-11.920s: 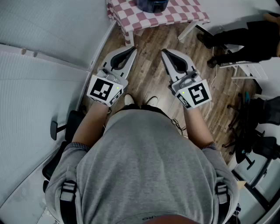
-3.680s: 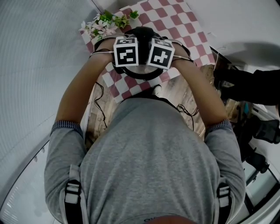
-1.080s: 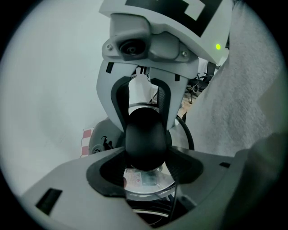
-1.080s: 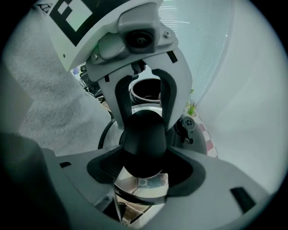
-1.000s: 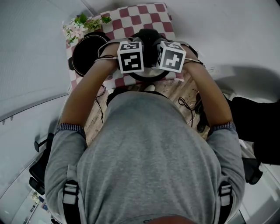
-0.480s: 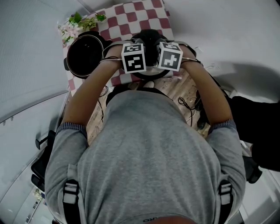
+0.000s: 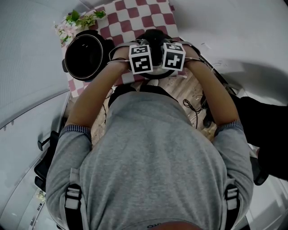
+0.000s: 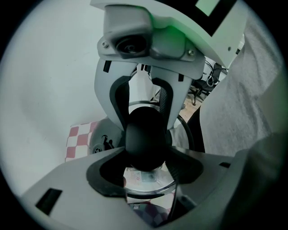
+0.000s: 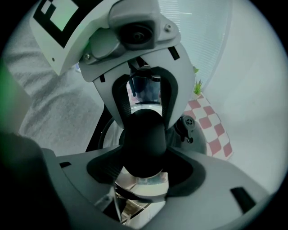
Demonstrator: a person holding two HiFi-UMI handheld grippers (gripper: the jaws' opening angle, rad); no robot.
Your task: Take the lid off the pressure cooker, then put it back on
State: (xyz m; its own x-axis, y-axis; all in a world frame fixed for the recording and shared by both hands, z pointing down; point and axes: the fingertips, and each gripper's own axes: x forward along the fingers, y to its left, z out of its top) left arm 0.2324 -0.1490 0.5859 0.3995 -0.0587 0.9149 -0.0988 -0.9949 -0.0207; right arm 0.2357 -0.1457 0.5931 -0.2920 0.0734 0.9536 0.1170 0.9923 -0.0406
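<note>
The open black pressure cooker pot (image 7: 85,56) stands at the left of the checked table (image 7: 135,13). Its lid (image 7: 155,77) hangs to the right of the pot, near the table's front edge; whether it touches the cloth I cannot tell. Both grippers face each other over the lid's black knob (image 8: 145,139). My left gripper (image 8: 146,161) is shut on the knob from one side, with its marker cube (image 7: 140,58) on top. My right gripper (image 9: 144,166) is shut on the same knob (image 9: 144,141) from the other side. Glass of the lid (image 9: 141,186) shows under the jaws.
A bunch of artificial flowers (image 7: 74,20) lies at the table's far left corner behind the pot. Wooden floor (image 7: 191,96) with loose cables runs between the table and the person's body. A dark-clothed figure or chair (image 7: 265,130) is at the right.
Both grippers have sunk with the lid held between them. The open pot has come further into view at the left, apart from the lid.
</note>
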